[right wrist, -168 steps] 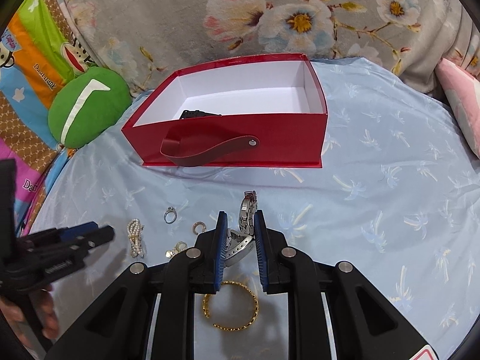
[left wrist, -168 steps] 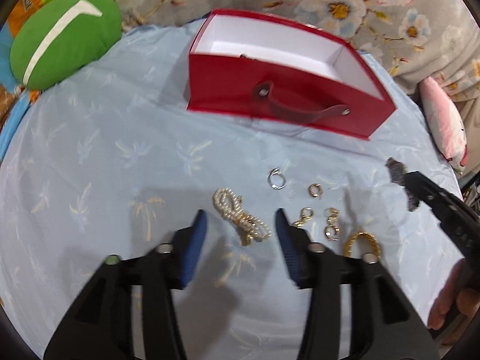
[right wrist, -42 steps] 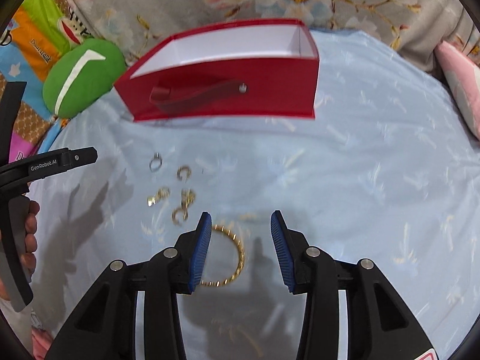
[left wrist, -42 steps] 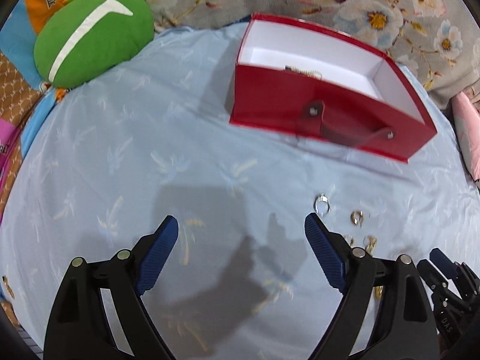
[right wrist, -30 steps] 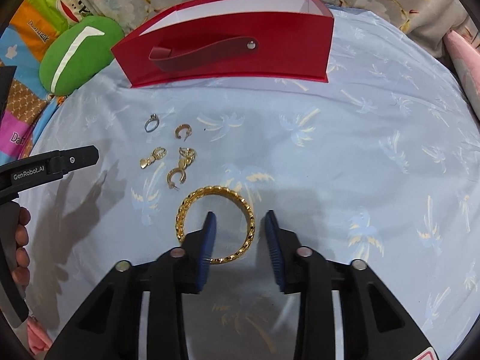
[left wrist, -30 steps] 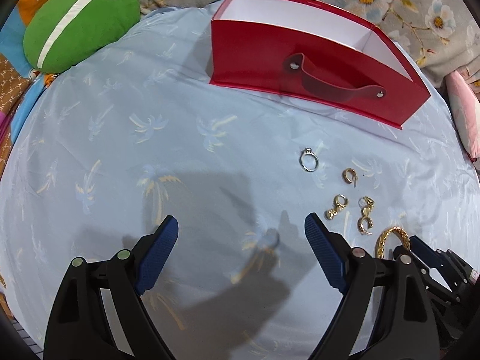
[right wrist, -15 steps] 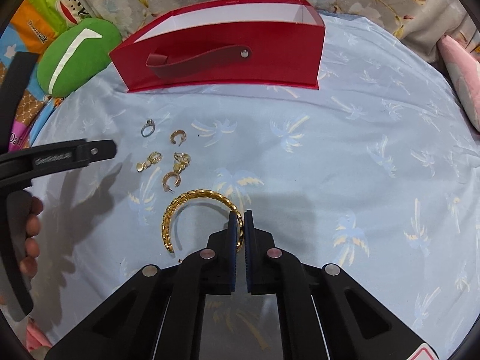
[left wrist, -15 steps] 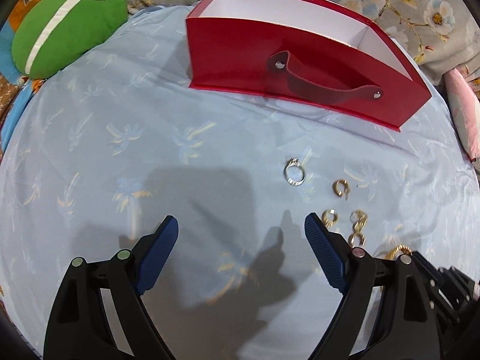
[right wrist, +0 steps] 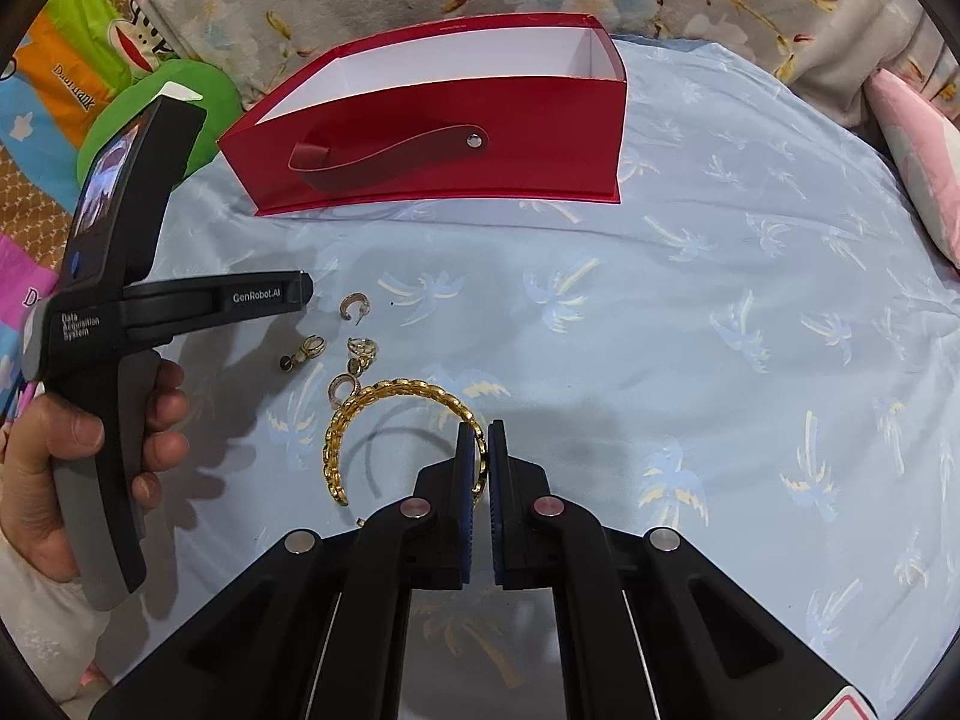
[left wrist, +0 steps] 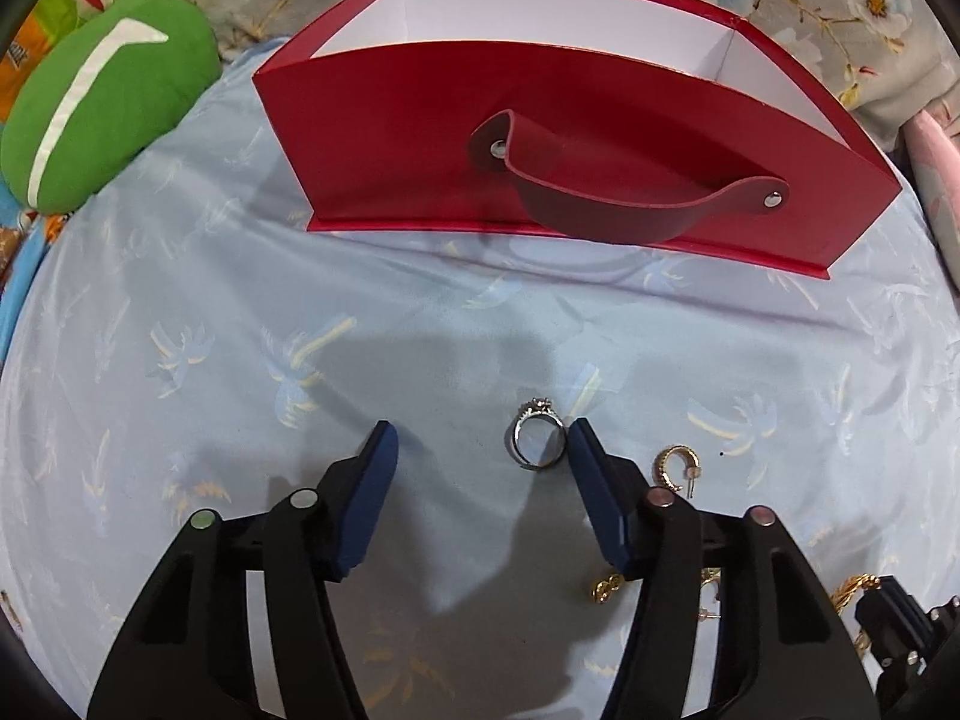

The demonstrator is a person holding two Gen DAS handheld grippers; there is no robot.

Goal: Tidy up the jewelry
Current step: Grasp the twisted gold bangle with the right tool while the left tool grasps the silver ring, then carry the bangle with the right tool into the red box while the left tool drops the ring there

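Observation:
A red box [left wrist: 420,138] with a strap handle stands open at the far side of the blue cloth; it also shows in the right wrist view [right wrist: 540,138]. My left gripper [left wrist: 483,438] is open and low over the cloth, with a silver ring [left wrist: 538,439] between its fingers, close to the right one. A gold hoop earring [left wrist: 677,467] lies just right of it. My right gripper [right wrist: 480,441] is shut on a gold chain bangle [right wrist: 360,414], lifted slightly above the cloth. Several gold earrings [right wrist: 354,354] lie left of the bangle.
A green cushion [left wrist: 90,96] lies at the far left and a pink one [right wrist: 918,138] at the right edge. The left gripper's body and the hand holding it [right wrist: 120,324] fill the left side of the right wrist view. Floral fabric lies behind the box.
My left gripper has moved forward and down around the silver ring and narrowed its opening. My right gripper, shut on the bangle, has raised it slightly off the cloth.

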